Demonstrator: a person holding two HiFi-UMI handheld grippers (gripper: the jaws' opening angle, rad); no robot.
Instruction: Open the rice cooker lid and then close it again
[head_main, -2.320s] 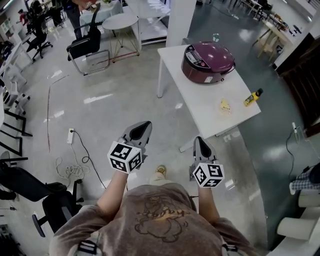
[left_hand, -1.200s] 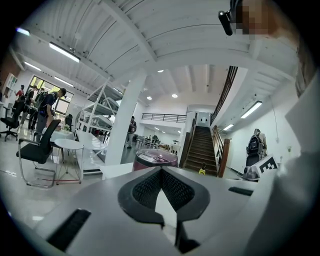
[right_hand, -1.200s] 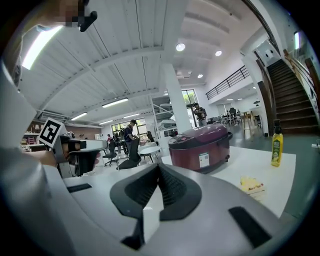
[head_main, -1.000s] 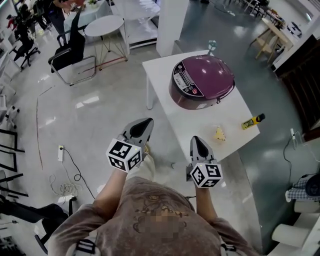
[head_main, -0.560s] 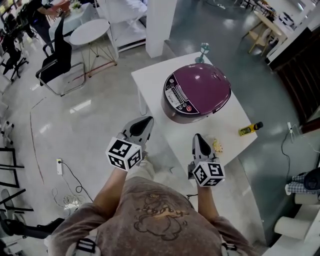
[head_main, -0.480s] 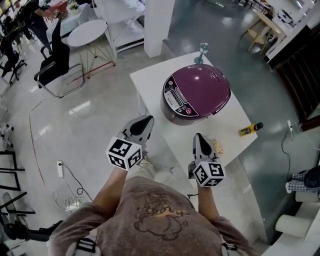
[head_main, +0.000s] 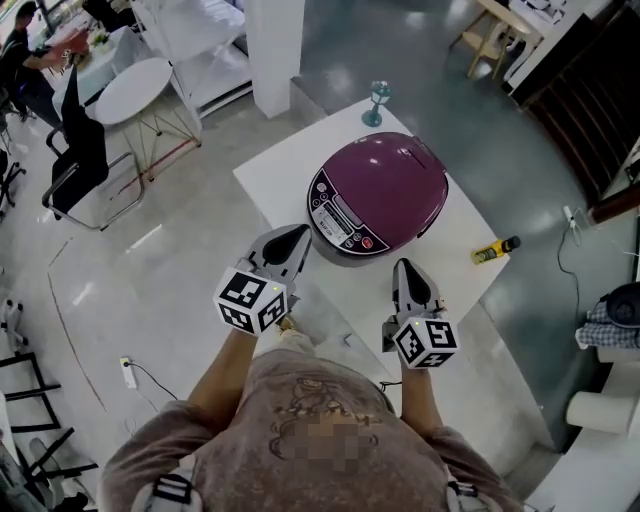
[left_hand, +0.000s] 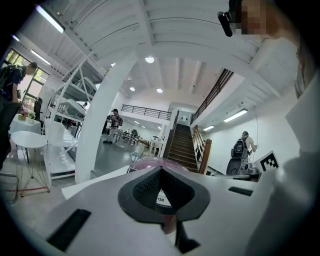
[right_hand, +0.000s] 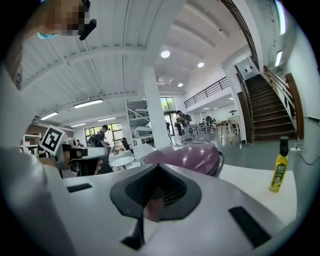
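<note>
A purple rice cooker (head_main: 385, 190) with its lid down stands on a white table (head_main: 280, 160), control panel facing me. My left gripper (head_main: 298, 236) is shut and empty, its tip just short of the cooker's front left, by the table's near edge. My right gripper (head_main: 408, 270) is also shut and empty, over the table a little short of the cooker's front right. In the left gripper view (left_hand: 161, 172) only a sliver of the cooker (left_hand: 145, 164) shows above the jaws. In the right gripper view (right_hand: 157, 167) the cooker (right_hand: 192, 157) rises just ahead.
A yellow bottle (head_main: 495, 248) lies on the table right of the cooker, standing out in the right gripper view (right_hand: 278, 167). A stemmed glass (head_main: 378, 100) is at the far corner. A white pillar (head_main: 275, 50), a round table (head_main: 135, 90) and a chair (head_main: 75, 160) stand beyond.
I have walked up to the table: the cooker has drawn from far ahead to right in front of both grippers. Both grippers stayed shut and kept their spacing.
</note>
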